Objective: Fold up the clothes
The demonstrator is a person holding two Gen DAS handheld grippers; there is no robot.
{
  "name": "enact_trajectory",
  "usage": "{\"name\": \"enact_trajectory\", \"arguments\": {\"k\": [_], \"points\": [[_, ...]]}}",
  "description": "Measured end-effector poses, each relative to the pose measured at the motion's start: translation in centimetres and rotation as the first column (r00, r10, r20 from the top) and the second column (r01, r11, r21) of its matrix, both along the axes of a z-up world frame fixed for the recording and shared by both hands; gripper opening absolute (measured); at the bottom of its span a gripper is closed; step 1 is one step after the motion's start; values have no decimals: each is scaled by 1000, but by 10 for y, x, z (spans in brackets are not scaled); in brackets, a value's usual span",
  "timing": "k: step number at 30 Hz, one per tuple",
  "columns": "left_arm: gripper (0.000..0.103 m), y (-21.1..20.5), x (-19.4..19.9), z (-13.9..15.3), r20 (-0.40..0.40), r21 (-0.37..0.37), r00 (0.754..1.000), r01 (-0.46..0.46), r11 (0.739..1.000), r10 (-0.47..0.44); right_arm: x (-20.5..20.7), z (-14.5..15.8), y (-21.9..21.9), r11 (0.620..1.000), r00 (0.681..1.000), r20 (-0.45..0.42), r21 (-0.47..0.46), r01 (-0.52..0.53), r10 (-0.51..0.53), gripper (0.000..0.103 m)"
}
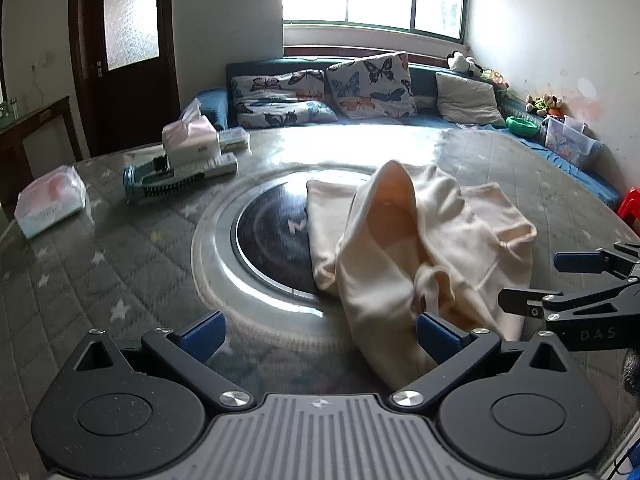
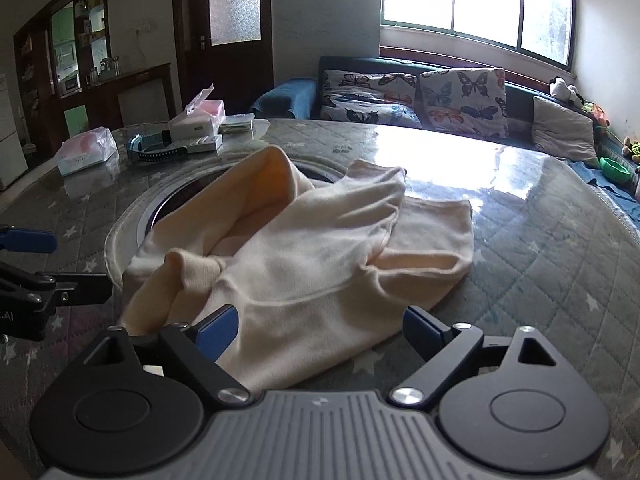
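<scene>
A cream garment [image 1: 420, 248] lies crumpled on the round table [image 1: 120, 264], partly covering the dark inset disc [image 1: 272, 236] at the table's centre. From the left wrist view it fills the space from about twelve to three o'clock of the left gripper [image 1: 320, 332]. One fold stands up like a hood, and a sleeve or hem trails down to the near edge. It is bunched, not yet flattened, so folding looks barely begun.

The left gripper has its jaws spread wide. The trailing cloth lies just beside its right blue pad, but nothing is pinched. The right gripper [image 2: 320, 332] is also wide apart; the hem lies between its fingers and against the left pad without being squeezed. Both appear poised at the near edge, probably to take hold of the hem and spread the piece out.

At ten o'clock in the left view, well apart from the cloth, sit two tissue packs [image 1: 50, 200], a blue brush [image 1: 160, 184] and small boxes [image 1: 192, 144], likely pushed aside to leave working room.

Readable writing is scant: "DAS" shows on the right gripper's arm in the left view, ".AI" on the left gripper's arm in the right view, and an "M"-like mark on the disc. The pack print is too small to read.
</scene>
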State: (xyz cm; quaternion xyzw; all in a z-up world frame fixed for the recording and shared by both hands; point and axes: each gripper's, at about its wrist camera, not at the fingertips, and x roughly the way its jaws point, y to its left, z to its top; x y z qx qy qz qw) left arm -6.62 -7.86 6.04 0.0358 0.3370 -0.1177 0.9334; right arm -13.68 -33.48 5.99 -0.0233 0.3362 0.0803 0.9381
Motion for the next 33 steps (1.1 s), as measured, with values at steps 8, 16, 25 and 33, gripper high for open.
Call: {"name": "enact_trajectory", "arguments": {"k": [8, 16, 25, 33], "points": [[94, -16, 36, 11, 38, 34, 998, 41, 999, -42, 39, 18, -4, 999, 1000, -5, 26, -22, 22, 82], [91, -47, 90, 12, 51, 97, 993, 104, 990, -109, 95, 20, -20, 999, 999, -46, 39, 13, -11, 71], [69, -71, 133, -5, 42, 129, 983, 171, 977, -177, 149, 15, -27, 998, 996, -80, 59, 35, -30, 62], [4, -60, 145, -21, 33, 138, 988, 142, 980, -148, 175, 11, -13, 999, 995, -98, 54, 5, 0, 57]]}}
